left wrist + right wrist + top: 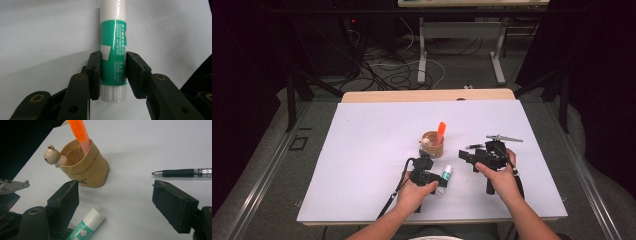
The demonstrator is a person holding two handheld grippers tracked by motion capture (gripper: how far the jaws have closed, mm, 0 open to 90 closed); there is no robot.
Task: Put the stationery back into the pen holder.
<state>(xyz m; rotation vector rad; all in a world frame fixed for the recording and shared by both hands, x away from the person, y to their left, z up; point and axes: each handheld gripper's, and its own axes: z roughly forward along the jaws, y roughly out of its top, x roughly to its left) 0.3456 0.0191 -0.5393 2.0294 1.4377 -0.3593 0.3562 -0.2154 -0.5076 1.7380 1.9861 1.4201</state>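
Note:
A green-and-white glue stick lies flat on the white mat. My left gripper is shut on the stick's lower end, one black pad pressing on each side of the label. To the right, my right gripper stands open over bare mat, with nothing between its pads. The glue stick's cap end shows low in the right gripper view, beside the left jaw.
A tan pouch-shaped pen holder with a small bear figure stands at mid-mat, holding an orange highlighter. A black pen lies right of it. Cables and table legs lie beyond the far edge.

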